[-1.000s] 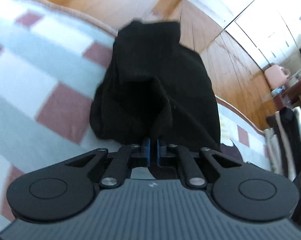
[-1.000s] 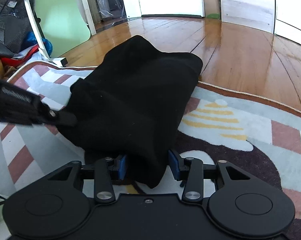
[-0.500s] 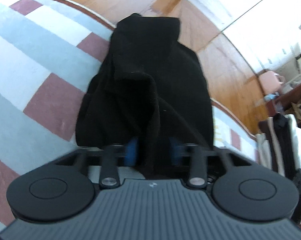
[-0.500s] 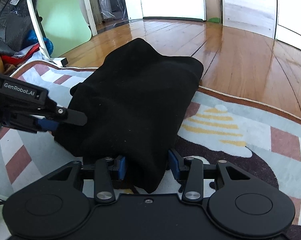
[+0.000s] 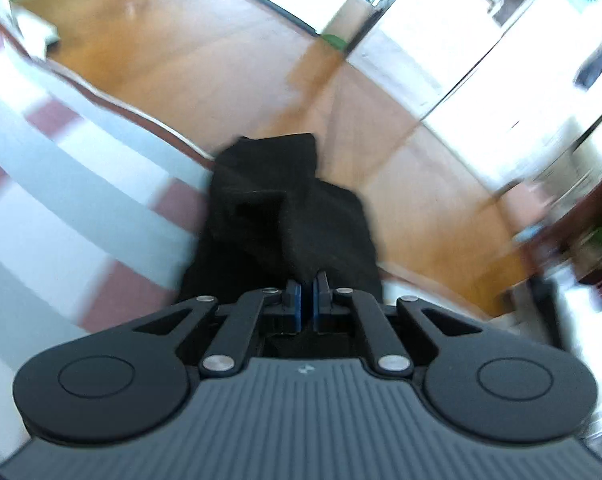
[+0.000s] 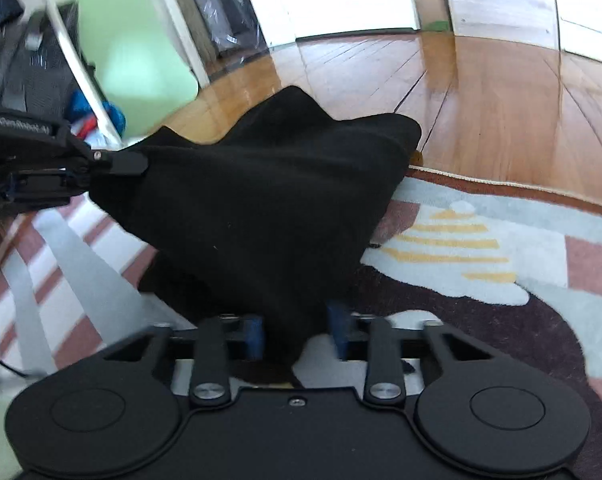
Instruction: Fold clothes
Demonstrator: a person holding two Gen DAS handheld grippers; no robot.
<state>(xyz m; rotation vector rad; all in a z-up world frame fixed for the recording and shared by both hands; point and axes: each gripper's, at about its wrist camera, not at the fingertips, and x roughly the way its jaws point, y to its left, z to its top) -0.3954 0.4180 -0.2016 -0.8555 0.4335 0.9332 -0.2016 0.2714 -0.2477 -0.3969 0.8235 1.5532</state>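
Two tools meet on one black garment (image 6: 261,200), which is lifted off a patterned rug (image 6: 481,248) in a slack, tent-like drape. Seen from the left wrist, the left tool (image 5: 308,300) has its blue-padded fingers (image 5: 297,304) pressed almost together, pinching a bunched edge of the dark cloth (image 5: 285,216) just ahead of them; the fabric runs away from the pads in thick folds toward the rug's border and the wooden floor (image 5: 221,80) beyond. That view is smeared with motion blur, so the bright cabinets and far objects at the right cannot be made out. From the right wrist, the right tool (image 6: 299,332) has its blue fingers (image 6: 255,332) spread apart on either side of a hanging point of the garment, which dips between them; whether the pads touch the cloth cannot be told. The left tool (image 6: 113,162) appears at the left edge of this view, its tip clamped on the garment's left corner and holding it up off the rug. The garment's far edge reaches over the rug's brown border onto the wooden floor (image 6: 501,92). A green panel (image 6: 141,72) and a dark bag (image 6: 29,76) sit at the back left.
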